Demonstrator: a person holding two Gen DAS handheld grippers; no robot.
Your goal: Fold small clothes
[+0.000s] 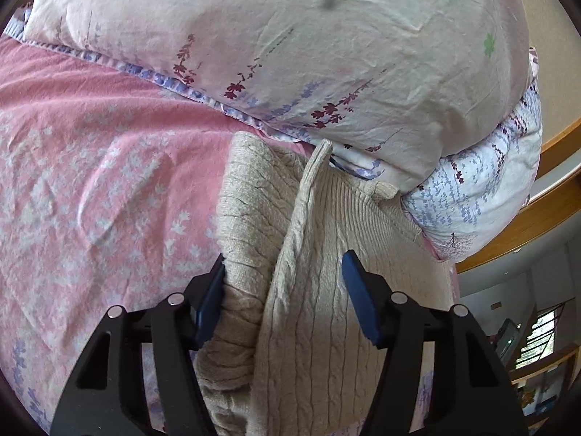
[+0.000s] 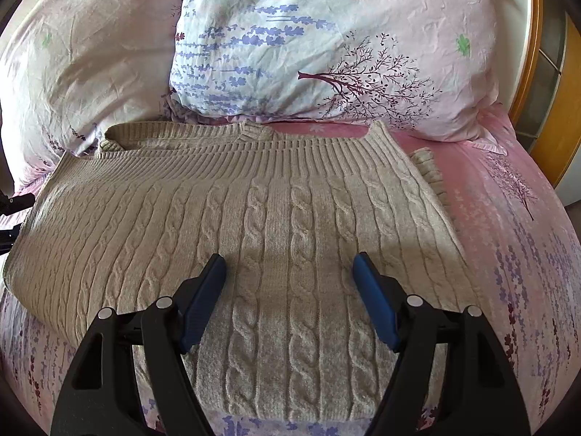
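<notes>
Sweater (image 2: 290, 225): beige cable-knit, part-folded at bed (image 2: 526, 254) head edge; final fold outstanding. Left hand-held gripper (image 1: 283, 283) and right hand-held gripper (image 2: 290, 279) both agape, empty.

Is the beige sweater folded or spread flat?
Partly folded: the sweater lies on the bed with a doubled edge; both grippers are open.

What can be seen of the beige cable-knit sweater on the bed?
The beige cable-knit sweater looks like soft wool with braided cables and a ribbed band at its far edge. It lies mostly flat on the pink floral bedsheet, its far edge by the pillows. In the left wrist view a fold stands up between the open left gripper fingers. The open right gripper hovers above.
</notes>
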